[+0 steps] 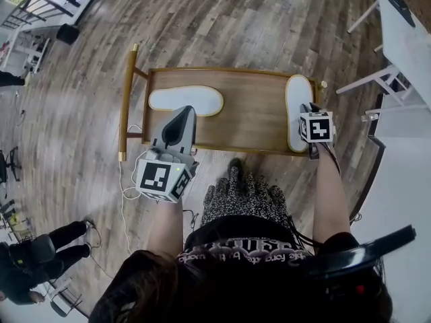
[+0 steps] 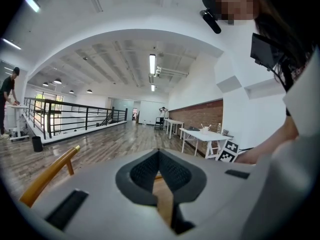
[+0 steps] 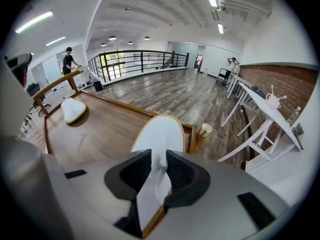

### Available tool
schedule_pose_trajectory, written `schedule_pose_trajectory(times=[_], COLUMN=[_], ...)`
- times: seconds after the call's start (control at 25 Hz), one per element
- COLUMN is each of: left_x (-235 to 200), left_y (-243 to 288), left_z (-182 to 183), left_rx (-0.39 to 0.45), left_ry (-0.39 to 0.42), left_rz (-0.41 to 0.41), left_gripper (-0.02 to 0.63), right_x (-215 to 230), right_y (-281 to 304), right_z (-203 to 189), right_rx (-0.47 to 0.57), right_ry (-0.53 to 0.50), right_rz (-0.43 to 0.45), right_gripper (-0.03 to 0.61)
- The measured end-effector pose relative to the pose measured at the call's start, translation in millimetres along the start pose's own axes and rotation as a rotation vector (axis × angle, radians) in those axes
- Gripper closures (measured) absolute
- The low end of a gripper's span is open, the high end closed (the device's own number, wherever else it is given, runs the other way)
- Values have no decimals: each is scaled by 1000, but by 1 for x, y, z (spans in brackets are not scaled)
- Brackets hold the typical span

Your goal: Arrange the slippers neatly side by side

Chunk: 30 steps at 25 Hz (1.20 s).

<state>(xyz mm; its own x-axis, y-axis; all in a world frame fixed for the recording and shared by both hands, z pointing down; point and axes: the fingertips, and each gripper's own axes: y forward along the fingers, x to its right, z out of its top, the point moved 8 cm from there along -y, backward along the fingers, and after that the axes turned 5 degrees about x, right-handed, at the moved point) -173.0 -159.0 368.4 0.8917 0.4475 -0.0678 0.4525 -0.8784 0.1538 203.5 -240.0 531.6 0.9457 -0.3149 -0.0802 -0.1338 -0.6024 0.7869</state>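
Wooden table [image 1: 256, 123] carries 2 white slippers. The right slipper [image 1: 296, 96] lies along the table's right edge with its long axis running away from you. Your right gripper [image 1: 310, 113] is clamped on its near end. The left slipper [image 1: 185, 101] lies crosswise, well apart. Your left gripper [image 1: 180, 118] hovers just beside it, fingers pressed together, empty. Bare board separates the slippers, and open plank floor [image 1: 222, 19] surrounds the table.

The body of the right gripper [image 3: 159, 159] hides the near end of the white slipper [image 3: 161, 131] it pinches. The white table [image 1: 407, 46] runs off the right edge; 1 person [image 1: 64, 237] is cropped at lower left.
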Motion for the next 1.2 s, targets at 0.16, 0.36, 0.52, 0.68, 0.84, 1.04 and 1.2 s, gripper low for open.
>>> schedule_pose_trajectory(times=[0.16, 0.36, 0.52, 0.68, 0.84, 1.04, 1.2], left_x=[-3, -6, -10, -18, -27, -48, -60], left_y=[-2, -2, -5, -8, -15, -19, -24], left_z=[-1, -1, -1, -4, -6, -16, -20], left_rx=[6, 13, 21, 20, 22, 2, 2], left_ry=[-17, -24, -31, -46, -63, -71, -79], left_rz=[9, 4, 15, 32, 60, 77, 84], left_gripper=[612, 612, 612, 612, 612, 612, 612], right_x=[-1, 1, -9, -47, -101, -161, -195], right_y=[-6, -28, -54, -63, -57, -53, -56], right_z=[0, 6, 21, 41, 53, 68, 78], right_rx=[19, 89, 183, 258, 276, 289, 316], right_ry=[66, 132, 103, 19, -99, -195, -252], right_rz=[31, 7, -7, 107, 279, 462, 586], right_gripper=[479, 471, 471, 471, 471, 471, 471])
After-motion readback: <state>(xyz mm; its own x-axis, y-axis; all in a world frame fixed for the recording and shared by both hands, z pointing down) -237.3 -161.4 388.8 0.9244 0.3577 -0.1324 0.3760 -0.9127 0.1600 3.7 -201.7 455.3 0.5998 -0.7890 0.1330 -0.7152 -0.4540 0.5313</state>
